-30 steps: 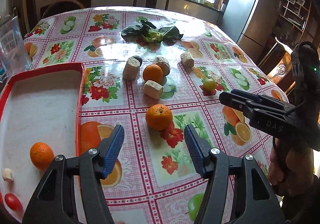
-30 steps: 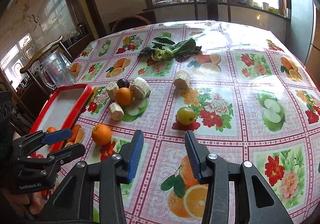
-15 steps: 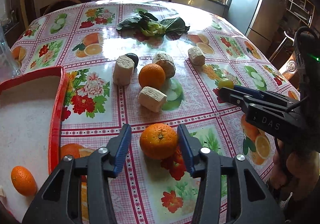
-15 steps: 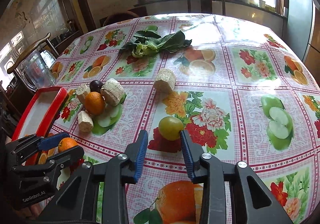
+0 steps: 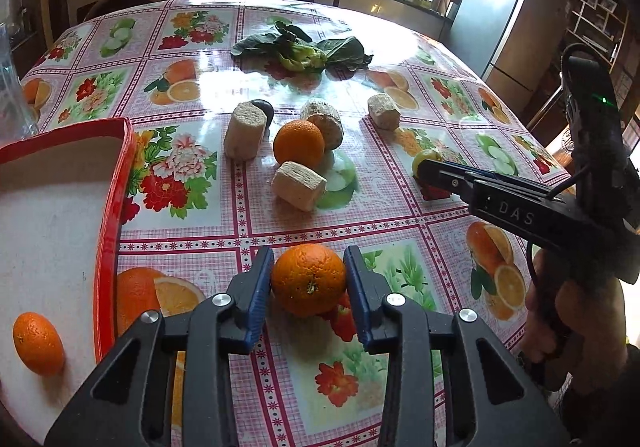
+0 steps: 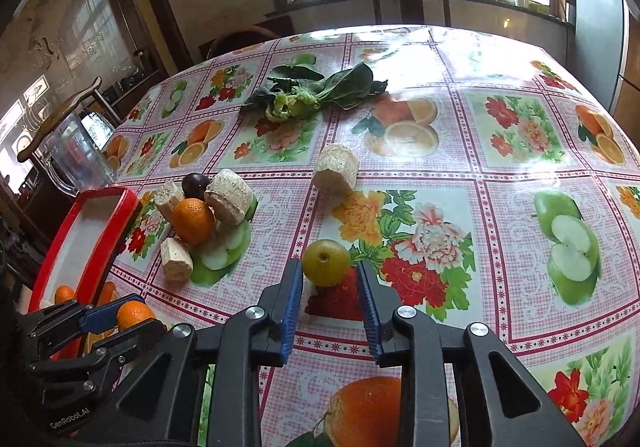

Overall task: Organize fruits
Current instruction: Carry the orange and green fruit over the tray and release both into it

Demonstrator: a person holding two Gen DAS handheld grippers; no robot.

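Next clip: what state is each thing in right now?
Left tongs: jaws just closing, pads against the near orange.
Near orange: on the table, clamped.
Right tongs: shut on the green fruit.
Green fruit: on the table, clamped.
Tray: holds a lone orange.
Far orange: loose on the table.

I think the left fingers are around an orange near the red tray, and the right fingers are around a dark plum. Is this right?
Not quite. The right gripper has its fingers around a yellow-green fruit, as the right wrist view shows; the dark plum lies untouched in the far cluster. The left gripper is indeed around an orange near the red tray.
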